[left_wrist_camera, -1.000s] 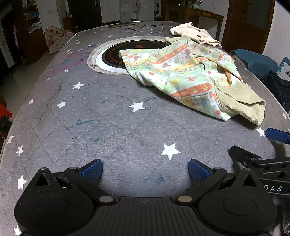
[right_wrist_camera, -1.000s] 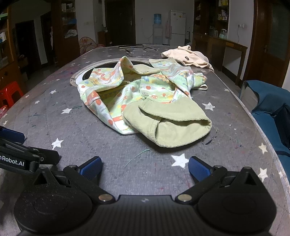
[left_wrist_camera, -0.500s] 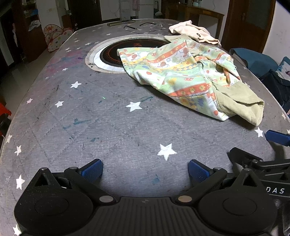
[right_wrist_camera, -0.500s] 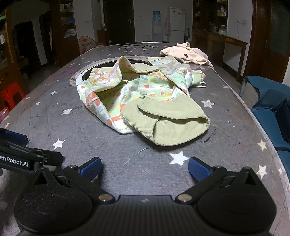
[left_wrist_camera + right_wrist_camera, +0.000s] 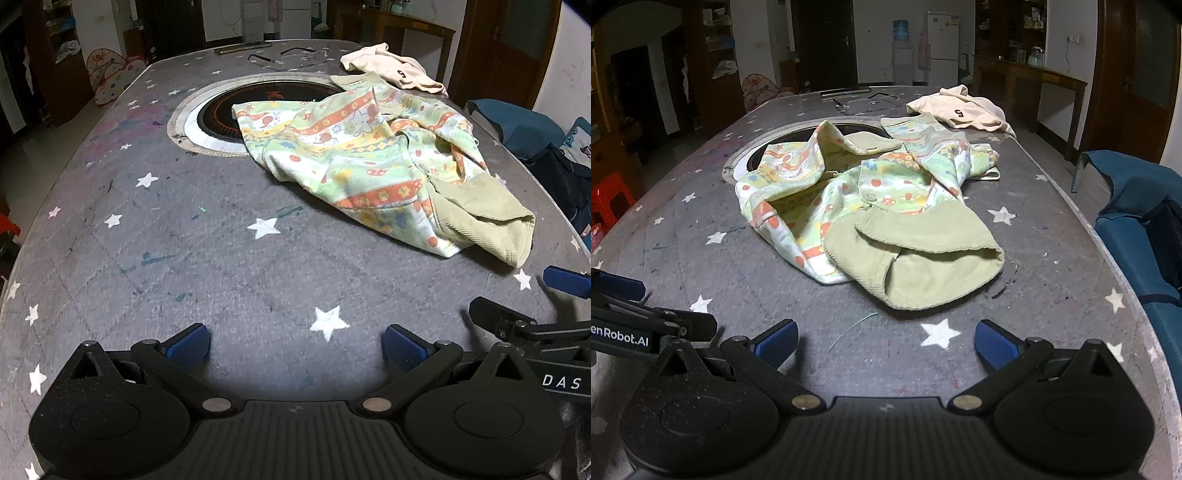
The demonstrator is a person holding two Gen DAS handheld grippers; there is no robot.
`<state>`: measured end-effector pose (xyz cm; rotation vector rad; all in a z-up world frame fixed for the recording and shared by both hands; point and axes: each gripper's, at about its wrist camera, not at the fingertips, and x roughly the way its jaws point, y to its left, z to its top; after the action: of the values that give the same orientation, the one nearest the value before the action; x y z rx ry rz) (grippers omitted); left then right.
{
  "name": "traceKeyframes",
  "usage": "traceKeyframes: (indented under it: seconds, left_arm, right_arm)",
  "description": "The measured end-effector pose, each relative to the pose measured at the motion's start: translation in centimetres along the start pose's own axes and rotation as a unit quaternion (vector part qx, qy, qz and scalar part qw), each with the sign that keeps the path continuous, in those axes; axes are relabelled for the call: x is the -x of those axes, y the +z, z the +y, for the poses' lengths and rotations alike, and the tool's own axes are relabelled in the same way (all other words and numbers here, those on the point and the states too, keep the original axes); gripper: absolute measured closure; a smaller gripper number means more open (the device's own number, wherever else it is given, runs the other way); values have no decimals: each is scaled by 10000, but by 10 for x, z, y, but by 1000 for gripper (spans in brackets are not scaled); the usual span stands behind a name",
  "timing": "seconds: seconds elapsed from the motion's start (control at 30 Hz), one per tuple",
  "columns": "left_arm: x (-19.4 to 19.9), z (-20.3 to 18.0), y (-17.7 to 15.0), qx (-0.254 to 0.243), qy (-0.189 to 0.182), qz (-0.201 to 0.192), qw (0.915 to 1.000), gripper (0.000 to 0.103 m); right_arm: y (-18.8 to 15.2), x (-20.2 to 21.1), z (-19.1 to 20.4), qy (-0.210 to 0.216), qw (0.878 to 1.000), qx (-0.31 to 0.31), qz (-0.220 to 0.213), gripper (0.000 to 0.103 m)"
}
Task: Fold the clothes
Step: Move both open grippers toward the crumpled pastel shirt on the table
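A crumpled child's garment with a green, orange and yellow print and an olive ribbed hem lies on the grey star-patterned table. It shows in the right wrist view too. A cream garment marked "5" lies behind it, also in the right wrist view. My left gripper is open and empty, well short of the printed garment. My right gripper is open and empty, just in front of the olive hem.
A round black hotplate with a pale ring is set in the table, partly under the garment. Thin items lie at the far edge. A blue chair with dark cloth stands off the right edge.
Both grippers have drawn slightly nearer to the garment. Both stay open and empty. The garment has not moved.
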<state>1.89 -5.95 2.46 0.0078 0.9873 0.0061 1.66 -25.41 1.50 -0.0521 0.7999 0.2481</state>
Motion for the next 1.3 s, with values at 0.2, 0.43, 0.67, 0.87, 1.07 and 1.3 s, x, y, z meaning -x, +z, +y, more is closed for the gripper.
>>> traceKeyframes:
  seconds: [0.2,0.43,0.67,0.87,1.07,1.3]
  left_arm:
    - [0,-2,5,-52,31,-20,10000,0]
    - [3,-4,12,-105,47,-85,9999,0]
    - [4,-6,20,-150,48,-120,9998,0]
    - [4,-7,29,-173,44,-187,9997,0]
    - [1,-10,36,-182,32,-179,9997,0]
    - [-1,-8,45,-126,3,-209,9997,0]
  right_arm:
    - [5,1,-1,5,10000,-4,-16,0]
    - [10,1,-5,26,10000,-76,-3,0]
    - [14,1,-9,-32,10000,-55,-33,0]
    - [20,1,-13,-71,9999,-65,-62,0]
    - [26,-1,-17,-75,9999,-62,-52,0]
    - [34,-4,-18,-100,9999,-22,-109,0]
